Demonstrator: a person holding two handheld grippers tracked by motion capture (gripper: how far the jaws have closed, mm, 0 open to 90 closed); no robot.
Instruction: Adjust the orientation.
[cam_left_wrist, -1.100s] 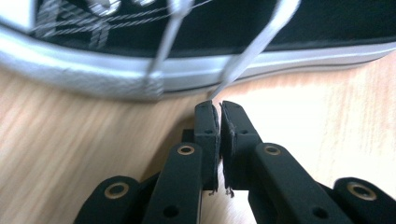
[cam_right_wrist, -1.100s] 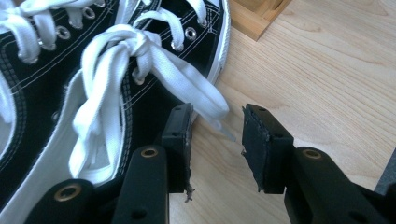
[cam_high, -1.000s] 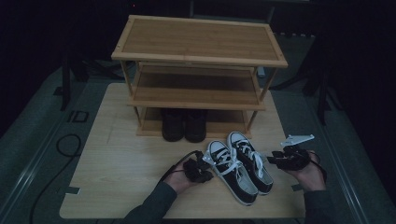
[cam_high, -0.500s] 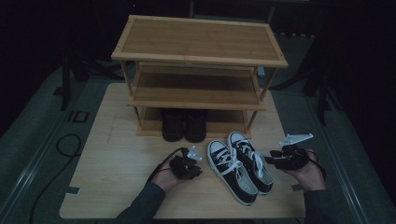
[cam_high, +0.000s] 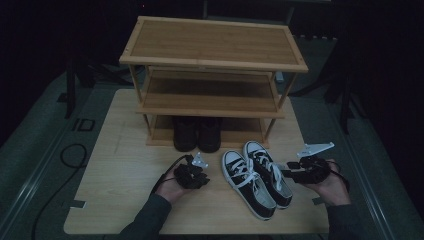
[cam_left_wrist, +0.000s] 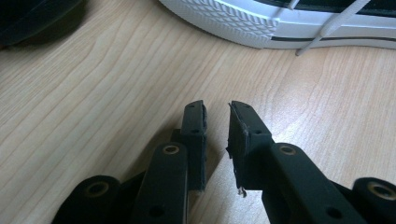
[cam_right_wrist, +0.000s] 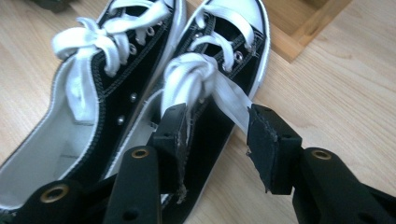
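Plainly the sneakers (cam_high: 257, 177) sit on the table (cam_high: 115, 200) before the rack (cam_high: 210, 70) — light, soft canvas, stiff rubber soles, floppy laces. Right gripper (cam_right_wrist: 217, 122), half open, straddles a lace loop (cam_right_wrist: 229, 100) unpinched; grip the heel collar. Left gripper (cam_left_wrist: 217, 109) has just been opening — narrow, empty.

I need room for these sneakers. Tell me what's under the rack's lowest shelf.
On the table under the wooden shoe rack, a pair of dark shoes stands side by side, toes toward the person. Their backs lie in shadow beneath the shelf, so anything behind them cannot be seen.
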